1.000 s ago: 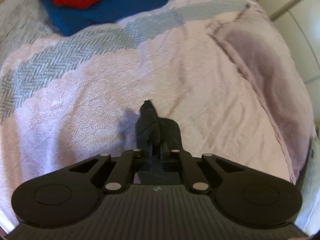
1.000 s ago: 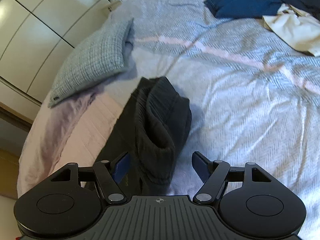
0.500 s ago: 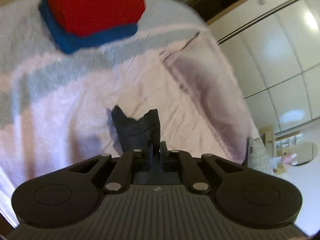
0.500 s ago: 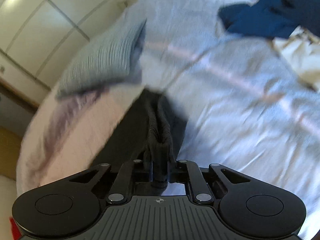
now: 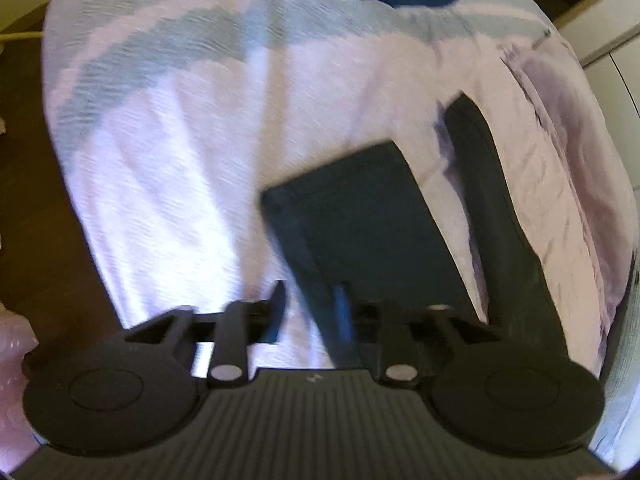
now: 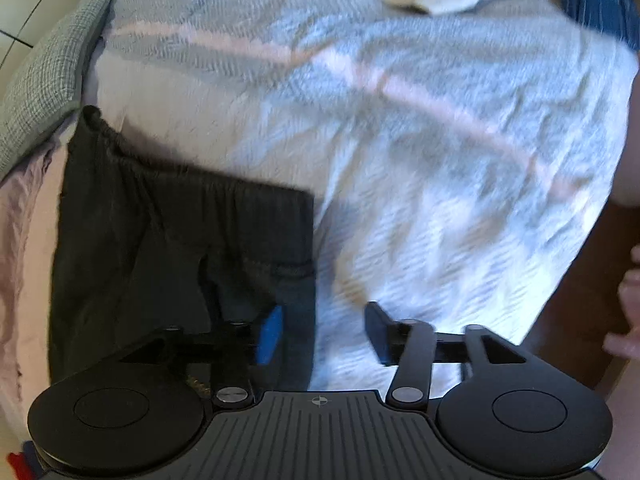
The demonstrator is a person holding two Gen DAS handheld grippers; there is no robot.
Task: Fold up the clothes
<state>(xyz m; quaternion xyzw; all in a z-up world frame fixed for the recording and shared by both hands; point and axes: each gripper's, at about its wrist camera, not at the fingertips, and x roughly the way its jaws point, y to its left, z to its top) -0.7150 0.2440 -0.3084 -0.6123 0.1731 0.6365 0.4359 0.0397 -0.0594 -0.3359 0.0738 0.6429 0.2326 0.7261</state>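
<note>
Lying flat on bedspread (image 6: 400,128): dark trousers (image 6: 168,248) | left gripper (image 5: 310,312) spread, apparently empty | right gripper (image 6: 324,332) spread

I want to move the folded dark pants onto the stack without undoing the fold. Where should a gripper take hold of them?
Probably at the elastic waistband of the dark pants, coming in low along the bedspread from its bare side. The gathered band looks like the thickest, firmest edge, so pinching there should catch every layer. Both the left gripper and right gripper are open.

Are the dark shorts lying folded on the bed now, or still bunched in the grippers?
Folded and released: the dark shorts lie flat on the bed, waistband doubled; both grippers stand open.
</note>
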